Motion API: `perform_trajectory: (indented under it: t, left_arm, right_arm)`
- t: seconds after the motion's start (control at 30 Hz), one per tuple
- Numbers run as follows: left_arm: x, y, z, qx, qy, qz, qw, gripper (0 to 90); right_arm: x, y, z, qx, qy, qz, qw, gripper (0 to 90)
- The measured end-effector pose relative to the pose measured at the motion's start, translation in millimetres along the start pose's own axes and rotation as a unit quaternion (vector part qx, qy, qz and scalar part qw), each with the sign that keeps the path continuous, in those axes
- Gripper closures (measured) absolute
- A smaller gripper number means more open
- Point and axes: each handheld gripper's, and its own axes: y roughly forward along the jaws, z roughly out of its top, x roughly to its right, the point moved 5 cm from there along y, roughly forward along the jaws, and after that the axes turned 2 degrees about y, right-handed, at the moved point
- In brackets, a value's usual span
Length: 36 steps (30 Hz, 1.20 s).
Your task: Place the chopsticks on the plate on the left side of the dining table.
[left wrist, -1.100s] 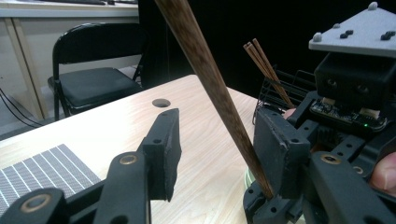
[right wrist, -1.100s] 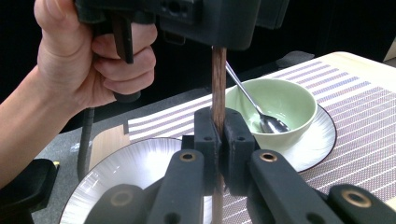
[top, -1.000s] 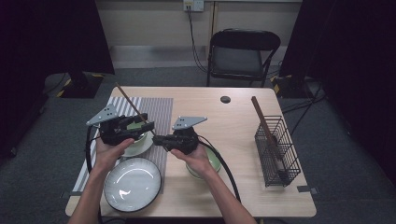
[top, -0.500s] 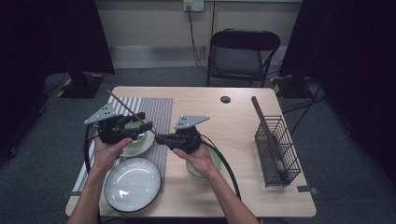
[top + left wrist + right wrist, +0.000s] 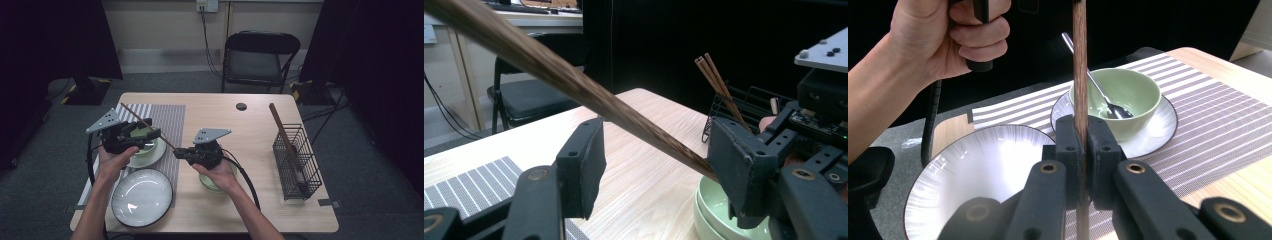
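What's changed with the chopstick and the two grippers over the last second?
The left gripper has just been opening its jaws and has let go of the chopstick, which passes loose between them. The right gripper stays shut on it. Bowls and plates lie as before.

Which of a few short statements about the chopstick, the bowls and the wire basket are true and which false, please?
1. The right gripper is shut on the chopstick. True.
2. The left gripper clamps the chopstick. False: its fingers have just been opening, and the chopstick passes between them with a gap at the left one.
3. A spoon rests in the green bowl on the saucer. True.
4. The wire basket is on the striped mat. False: it stands on bare wood at the table's right side.
5. The large plate holds food. False: it is empty.
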Motion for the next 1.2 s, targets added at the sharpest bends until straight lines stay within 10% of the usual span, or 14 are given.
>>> perform_trajectory:
  t: [1.2]
  left_arm:
    - [-25.8, -3.0, -15.5, 0.002, -0.040, 0.040, 0.9984, 36.1]
  right_arm:
    - [8.7, -50.5, -11.5, -0.012, -0.007, -0.020, 0.9997, 86.2]
